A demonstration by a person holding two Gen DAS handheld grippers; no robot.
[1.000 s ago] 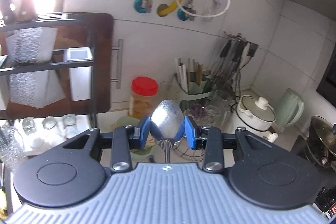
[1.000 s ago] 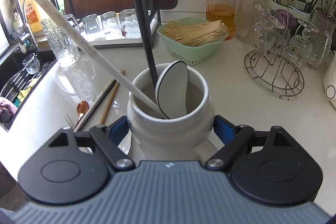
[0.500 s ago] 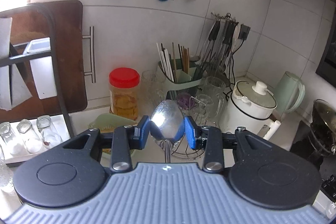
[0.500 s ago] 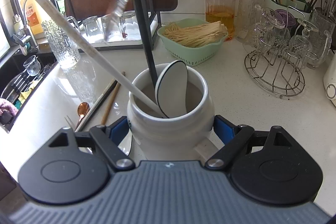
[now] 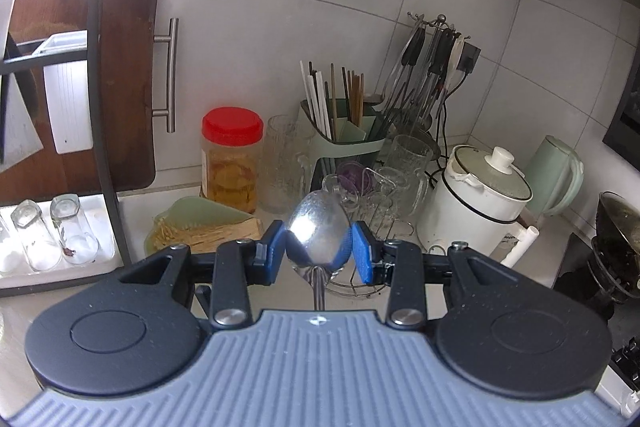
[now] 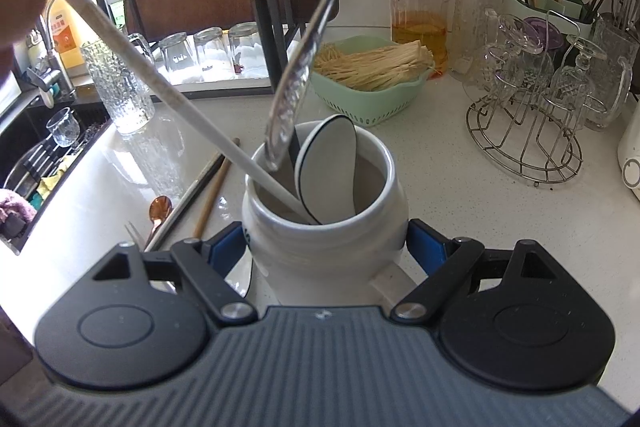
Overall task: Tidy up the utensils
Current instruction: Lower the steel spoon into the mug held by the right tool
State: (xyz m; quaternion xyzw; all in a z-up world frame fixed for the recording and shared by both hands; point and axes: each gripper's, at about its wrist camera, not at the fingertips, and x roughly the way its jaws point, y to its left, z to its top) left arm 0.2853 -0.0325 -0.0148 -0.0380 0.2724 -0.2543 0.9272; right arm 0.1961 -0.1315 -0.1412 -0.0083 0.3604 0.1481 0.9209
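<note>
Steel spoon (image 5: 318, 233), stiff and slick, sits clenched by its bowl in our left tool (image 5: 319, 250); our right tool (image 6: 326, 255) clamps the heavy, breakable crock (image 6: 324, 227).

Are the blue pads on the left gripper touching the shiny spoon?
Touching. The left wrist view shows both blue pads pressed against the edges of the spoon bowl, with no gap on either side.
</note>
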